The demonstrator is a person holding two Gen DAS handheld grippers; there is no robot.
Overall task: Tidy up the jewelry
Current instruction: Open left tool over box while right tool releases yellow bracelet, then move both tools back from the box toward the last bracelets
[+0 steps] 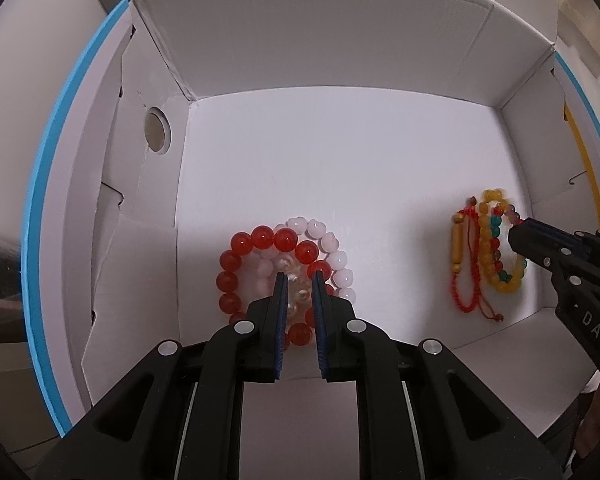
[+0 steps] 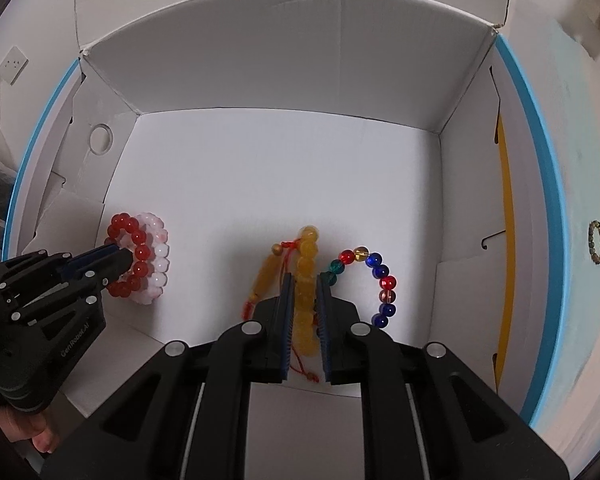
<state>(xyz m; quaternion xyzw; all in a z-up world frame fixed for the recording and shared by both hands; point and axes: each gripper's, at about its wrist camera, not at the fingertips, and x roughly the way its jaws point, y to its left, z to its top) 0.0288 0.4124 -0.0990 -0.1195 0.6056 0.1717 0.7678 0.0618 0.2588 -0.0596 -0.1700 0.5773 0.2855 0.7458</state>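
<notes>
1. Box [image 1: 340, 152]: white cardboard, flaps open, standing on a white surface with a blue edge [image 1: 40, 208]. All items below lie on its floor unless noted.
2. Left gripper [image 1: 300, 284]: jaws a narrow gap apart, lowered over a stack of bracelets at the left of the box. A pale pearly bracelet [image 1: 298, 294] sits between the pads; whether the pads press on it cannot be told.
3. Red bracelet [image 1: 260, 264]: large red beads, ringed round the left gripper tips, overlapping a pink bracelet [image 1: 332, 256]. The right wrist view shows the same stack near the left wall, with the left gripper's tips on it.
4. Right gripper [image 2: 304, 280]: jaws nearly closed, blue pads on either side of a yellow bracelet [image 2: 306, 276], which stands on edge between them.
5. Red cord [image 2: 260, 280] with an amber tube bead: just left of the yellow bracelet, touching it.
6. Multicolour bracelet [image 2: 380, 280]: red, blue, green and amber beads, just right of the right gripper, touching the yellow one.
7. Outside the box, on the right: a small green bracelet [image 2: 597, 242] on the surface.
</notes>
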